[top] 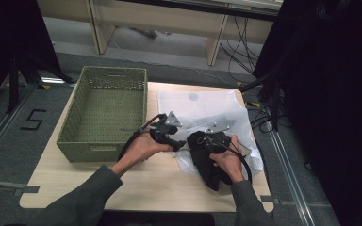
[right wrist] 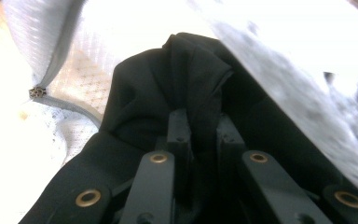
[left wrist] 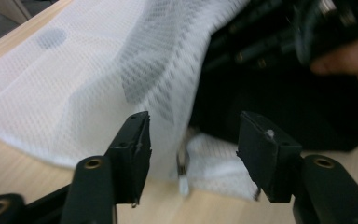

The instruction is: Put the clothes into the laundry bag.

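Note:
A white mesh laundry bag [top: 198, 106] lies on the table's right half, and a black garment [top: 207, 165] sticks out of its near opening. My right gripper [right wrist: 204, 121] is shut on a fold of the black garment [right wrist: 144, 93], just inside the bag's mouth [right wrist: 284, 42]. The bag's zipper pull [right wrist: 37, 92] shows at the left of that view. My left gripper [left wrist: 193, 135] is open at the bag's near edge [left wrist: 98, 70], with mesh hanging just beyond its jaws and nothing pinched. In the high view the left gripper [top: 178, 142] sits just left of the right gripper [top: 206, 140].
A green woven basket [top: 103, 143] stands on the left half of the wooden table [top: 146, 183]. Beyond the table's far edge are desk legs and cables on the floor. Dark curtains hang at both sides.

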Demonstrator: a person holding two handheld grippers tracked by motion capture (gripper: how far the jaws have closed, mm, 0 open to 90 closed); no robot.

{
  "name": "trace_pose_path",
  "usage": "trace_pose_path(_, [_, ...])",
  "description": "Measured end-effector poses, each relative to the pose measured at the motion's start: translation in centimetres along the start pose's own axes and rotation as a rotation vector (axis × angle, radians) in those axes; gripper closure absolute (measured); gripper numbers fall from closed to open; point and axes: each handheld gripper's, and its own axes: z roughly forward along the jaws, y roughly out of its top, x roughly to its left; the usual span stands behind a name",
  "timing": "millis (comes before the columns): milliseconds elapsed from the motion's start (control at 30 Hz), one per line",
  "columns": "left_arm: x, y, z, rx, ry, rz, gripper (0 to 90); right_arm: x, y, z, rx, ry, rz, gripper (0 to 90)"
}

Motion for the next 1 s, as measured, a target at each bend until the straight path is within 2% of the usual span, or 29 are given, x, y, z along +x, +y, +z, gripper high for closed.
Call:
trace_pose_path(33, [-0.5, -0.7, 0.1, 0.010, 0.010, -0.011, 41.7, 0.0, 0.0, 0.0, -0.001, -0.001, -0.003, 80.6])
trace_pose_path(67, [-0.5, -0.7, 0.1, 0.010, 0.010, -0.011, 40.7, 0.0, 0.0, 0.0, -0.001, -0.001, -0.003, 80.6])
trace_pose_path(100, [-1.2, -2.0, 0.9, 0.037, 0.021, -0.052, 38.7, 0.0, 0.0, -0.1, -0.005, -0.003, -0.003, 80.6])
trace_pose_path(133, [-1.2, -2.0, 0.9, 0.037, 0.021, -0.052, 37.7, 0.0, 0.0, -0.2, -0.001, 0.004, 0.013, 80.5])
trace_pose_path(167, [-1.5, -3.3, 2.3, 0.059, 0.030, -0.103, 37.3, -0.1, 0.0, -0.3, -0.014, -0.005, 0.001, 80.6])
trace_pose_path(267, [-1.2, -4.8, 5.2, 0.122, 0.020, -0.190, 35.5, -0.2, -0.1, -0.5, -0.016, 0.007, 0.002, 80.6])
trace_pose_path(300, [-1.0, -5.1, 6.1, 0.122, 0.028, -0.208, 33.8, -0.2, -0.1, -0.6, -0.019, 0.008, 0.000, 80.6])
trace_pose_path(333, [-1.0, -5.1, 6.1, 0.122, 0.028, -0.208, 33.1, -0.2, -0.1, -0.6, -0.019, 0.008, 0.000, 80.6])
trace_pose_path(367, [-1.0, -5.1, 6.9, 0.110, 0.029, -0.255, 33.1, -0.2, -0.1, -0.6, -0.021, 0.011, 0.003, 80.6])
trace_pose_path(433, [-0.9, -4.9, 8.1, 0.105, 0.073, -0.248, 32.8, -0.3, -0.1, -0.8, -0.021, 0.018, 0.014, 80.6])
trace_pose_path(467, [-0.9, -4.8, 8.4, 0.101, 0.087, -0.260, 32.4, -0.3, -0.1, -0.9, -0.029, 0.018, 0.014, 80.6])
trace_pose_path(533, [-0.7, -4.8, 9.1, 0.101, 0.090, -0.282, 33.3, -0.4, -0.2, -1.0, -0.032, 0.019, 0.005, 80.6])
trace_pose_path(600, [-0.6, -4.9, 9.5, 0.097, 0.093, -0.278, 42.0, -0.3, -0.2, -1.1, -0.028, 0.024, 0.020, 80.6])
trace_pose_path(633, [-0.5, -5.0, 10.0, 0.082, 0.077, -0.264, 47.1, -0.3, -0.2, -1.1, -0.039, 0.017, 0.007, 80.6])
trace_pose_path(667, [-0.5, -4.9, 10.1, 0.073, 0.081, -0.236, 54.8, -0.3, -0.2, -1.1, -0.036, 0.021, 0.010, 80.7])
trace_pose_path(700, [-0.5, -4.9, 10.2, 0.072, 0.074, -0.235, 64.9, -0.3, -0.2, -1.2, -0.034, 0.020, 0.015, 80.9])
trace_pose_path(733, [-0.6, -4.9, 10.1, 0.077, 0.060, -0.205, 70.9, -0.4, -0.3, -1.2, -0.032, 0.026, 0.002, 81.3])
trace_pose_path(767, [-0.8, -4.8, 10.1, 0.075, 0.064, -0.189, 77.0, -0.3, -0.3, -1.3, -0.036, 0.026, 0.008, 81.6])
trace_pose_path(833, [-1.3, -4.9, 9.8, 0.092, 0.054, -0.125, 80.4, -0.3, -0.2, -1.5, -0.035, 0.030, -0.001, 82.2])
trace_pose_path(900, [-2.0, -5.2, 8.9, 0.107, 0.012, -0.074, 81.0, 0.0, -0.2, -2.0, -0.034, 0.040, -0.004, 82.4])
trace_pose_path(1000, [-2.8, -6.0, 7.2, 0.126, -0.038, -0.034, 81.3, 0.2, -0.3, -2.6, -0.039, 0.062, -0.046, 82.5])
